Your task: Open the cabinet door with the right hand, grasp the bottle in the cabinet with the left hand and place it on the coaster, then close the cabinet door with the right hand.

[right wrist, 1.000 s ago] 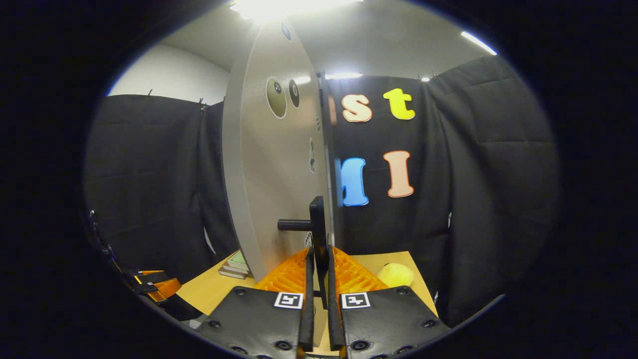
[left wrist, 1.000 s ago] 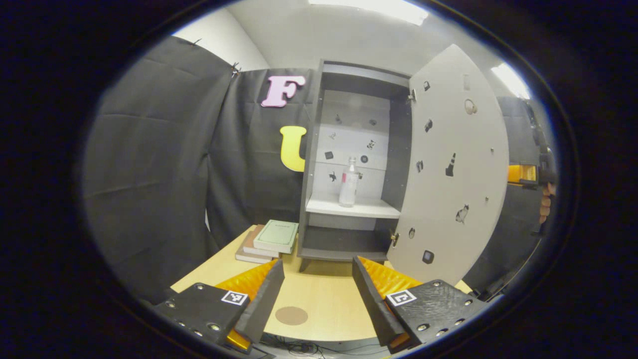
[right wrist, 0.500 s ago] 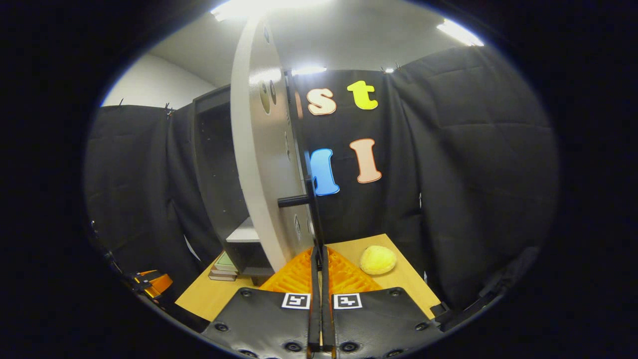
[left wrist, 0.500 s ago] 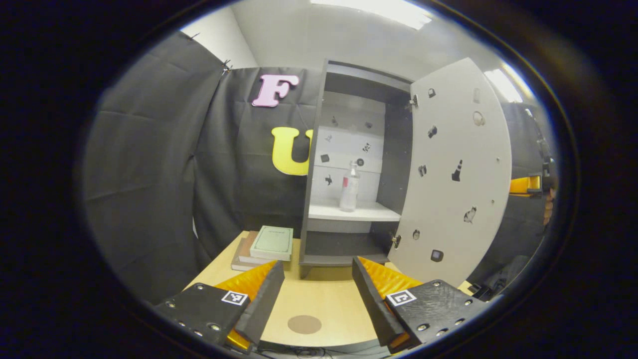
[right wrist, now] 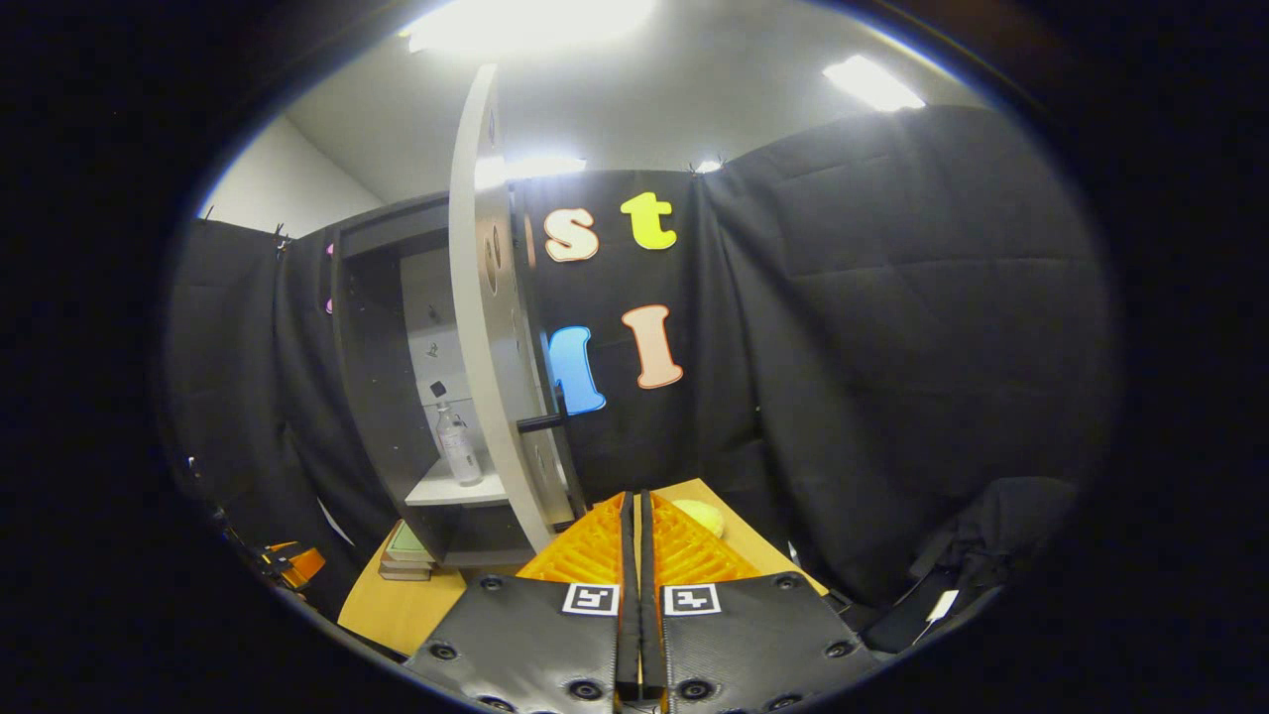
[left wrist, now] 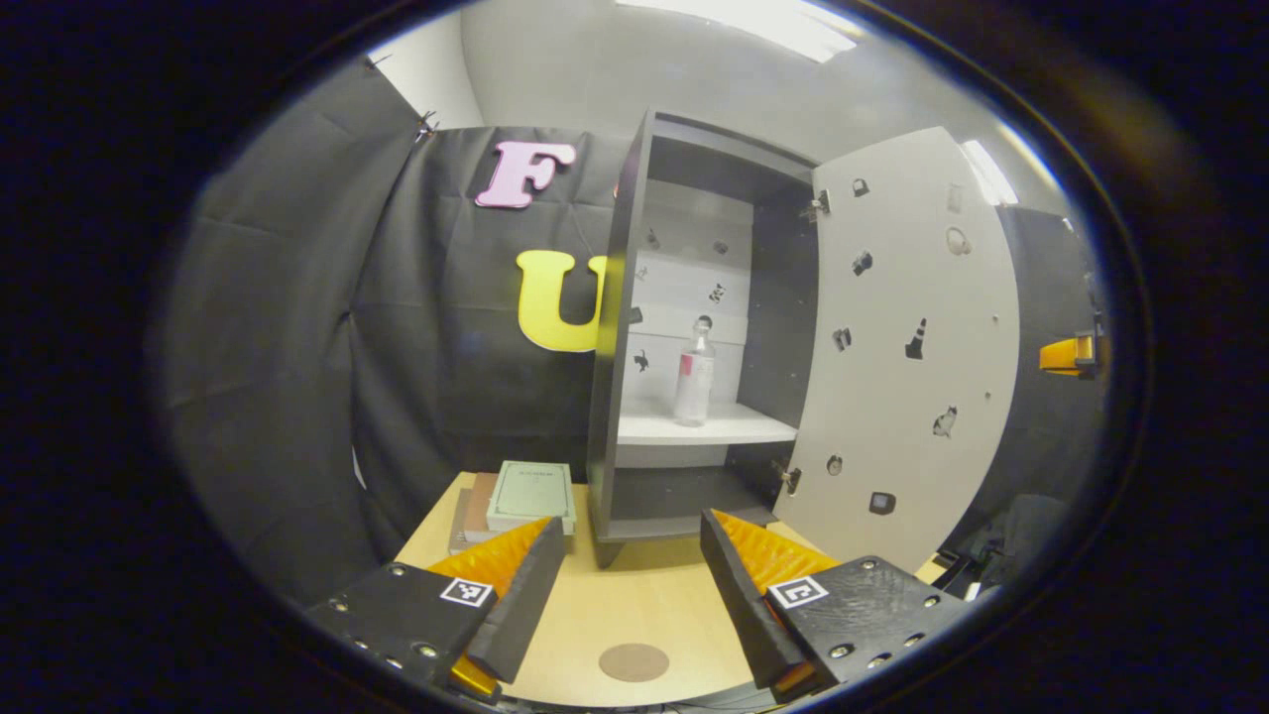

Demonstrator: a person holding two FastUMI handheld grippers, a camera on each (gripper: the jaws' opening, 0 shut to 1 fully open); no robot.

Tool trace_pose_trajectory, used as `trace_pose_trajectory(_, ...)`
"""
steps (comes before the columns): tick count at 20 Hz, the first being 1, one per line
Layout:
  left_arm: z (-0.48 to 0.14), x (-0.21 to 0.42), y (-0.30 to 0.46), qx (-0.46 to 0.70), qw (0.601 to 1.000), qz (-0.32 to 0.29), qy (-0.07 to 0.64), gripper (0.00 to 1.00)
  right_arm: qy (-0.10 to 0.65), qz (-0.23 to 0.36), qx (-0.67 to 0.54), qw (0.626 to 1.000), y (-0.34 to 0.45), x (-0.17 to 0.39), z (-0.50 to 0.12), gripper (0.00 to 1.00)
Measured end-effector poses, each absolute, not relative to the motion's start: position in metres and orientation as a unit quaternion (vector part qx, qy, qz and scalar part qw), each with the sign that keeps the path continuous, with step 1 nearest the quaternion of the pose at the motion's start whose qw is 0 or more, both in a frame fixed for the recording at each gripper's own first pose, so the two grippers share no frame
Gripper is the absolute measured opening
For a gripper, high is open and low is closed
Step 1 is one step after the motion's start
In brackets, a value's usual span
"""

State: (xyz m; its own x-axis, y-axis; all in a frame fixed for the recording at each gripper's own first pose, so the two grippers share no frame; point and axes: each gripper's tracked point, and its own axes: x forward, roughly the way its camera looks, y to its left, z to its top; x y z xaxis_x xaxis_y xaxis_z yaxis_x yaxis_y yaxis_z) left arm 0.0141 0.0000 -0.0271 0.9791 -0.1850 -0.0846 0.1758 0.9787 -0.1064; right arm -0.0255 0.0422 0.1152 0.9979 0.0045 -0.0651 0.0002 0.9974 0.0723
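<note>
The left hand-held gripper (left wrist: 632,585) hangs released over the tabletop (left wrist: 634,605), just above the coaster (left wrist: 634,661). The right hand-held gripper (right wrist: 634,555) is clenched on nothing, near the handle (right wrist: 542,422). The cabinet door (left wrist: 907,347) stands wide, so I judge opening done. Next, the left one must go forward between door and cabinet wall (left wrist: 610,337) to the bottle (left wrist: 694,372), upright on the shelf (left wrist: 709,428).

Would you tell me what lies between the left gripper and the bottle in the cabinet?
In the left gripper view, only bare tabletop and the cabinet's lower shelf edge lie between the left gripper and the bottle; the door stands open.
</note>
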Motion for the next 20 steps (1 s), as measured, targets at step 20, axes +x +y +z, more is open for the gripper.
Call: trace_pose_trajectory(20,0.115,0.210,-0.068,-0.021,0.996,-0.091,-0.010,0.83,0.004,0.033,0.032,0.999,0.006,0.107,0.123,0.04)
